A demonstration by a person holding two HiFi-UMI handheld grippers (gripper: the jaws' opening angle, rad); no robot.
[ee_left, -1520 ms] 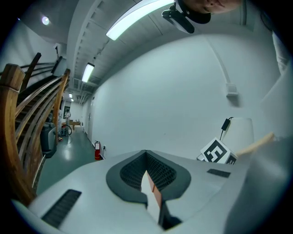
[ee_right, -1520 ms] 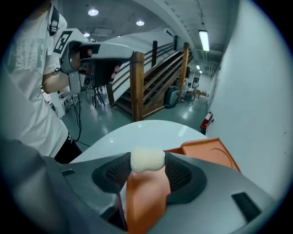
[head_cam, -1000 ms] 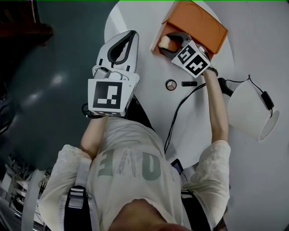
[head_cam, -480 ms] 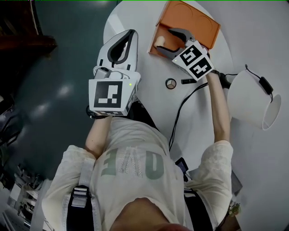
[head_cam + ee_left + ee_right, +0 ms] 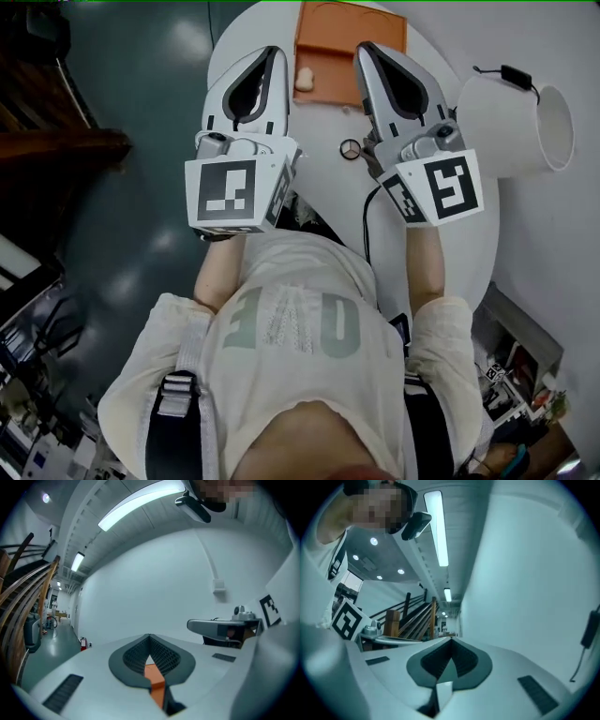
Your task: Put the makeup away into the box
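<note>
The orange box [image 5: 349,37] stands open at the far side of the round white table [image 5: 323,127]. A pale beige makeup piece [image 5: 305,80] lies inside it at its left. A small round compact [image 5: 350,148] rests on the table between the two grippers. My left gripper [image 5: 271,54] is held high and level, shut and empty; in the left gripper view [image 5: 149,637] a strip of the orange box [image 5: 154,677] shows below its jaws. My right gripper [image 5: 365,49] is beside it, also shut with nothing held [image 5: 451,641].
A white lamp shade [image 5: 511,117] lies at the table's right with its cord and switch [image 5: 514,75]. A black cable [image 5: 368,220] runs across the table toward me. Dark floor lies to the left, and a wooden stair railing [image 5: 410,620] shows in the right gripper view.
My right gripper has come up out of the box and shut, leaving the beige piece inside. Both grippers have risen and now point level, side by side.
</note>
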